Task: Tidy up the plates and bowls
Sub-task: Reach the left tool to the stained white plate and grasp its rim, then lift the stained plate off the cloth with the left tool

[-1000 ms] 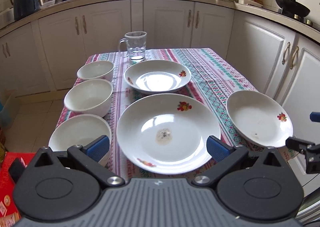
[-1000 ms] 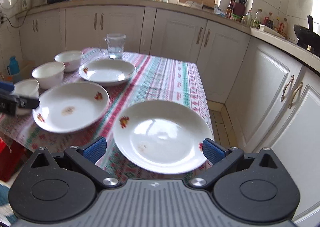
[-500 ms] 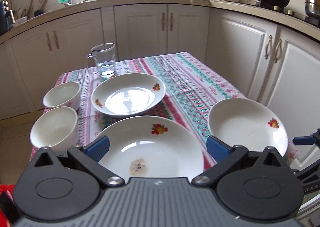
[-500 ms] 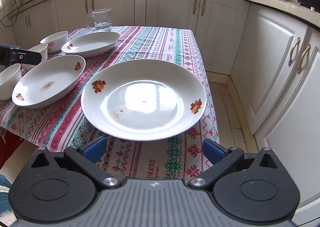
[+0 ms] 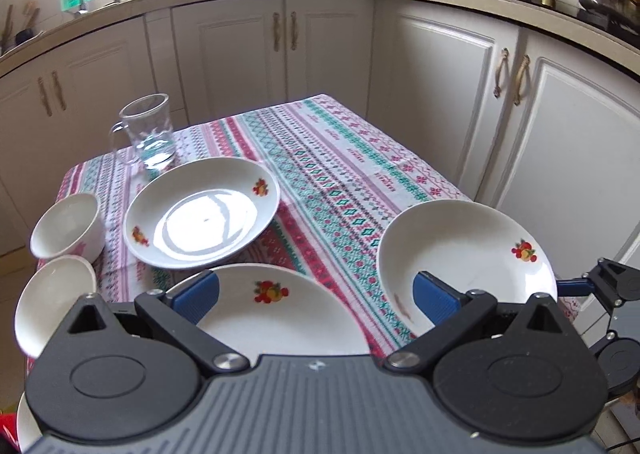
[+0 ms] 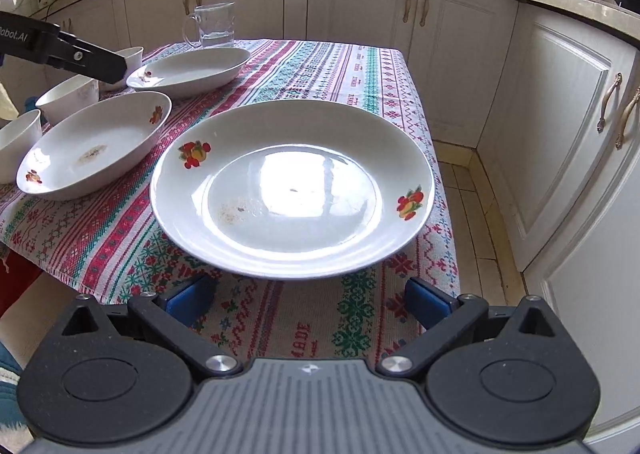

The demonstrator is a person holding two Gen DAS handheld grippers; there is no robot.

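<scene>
Three white plates with fruit decals lie on the striped tablecloth. My left gripper (image 5: 316, 290) is open above the near edge of the nearest plate (image 5: 280, 318). A second plate (image 5: 200, 212) lies beyond it and a third plate (image 5: 464, 250) sits at the right edge. Three white bowls (image 5: 68, 226) stand in a row at the left. My right gripper (image 6: 308, 300) is open, level with the table edge, just in front of that right plate (image 6: 292, 190). The left gripper's arm (image 6: 64, 50) shows at the left there.
A glass mug (image 5: 150, 132) with some water stands at the back of the table (image 5: 340, 158). White cabinets (image 5: 448, 94) run close behind and to the right. Tiled floor (image 6: 472, 214) lies right of the table.
Both grippers have moved forward and lower toward the table. The left has come over the near plate; the right has closed in on the right plate's front rim. Nothing on the table moved.
</scene>
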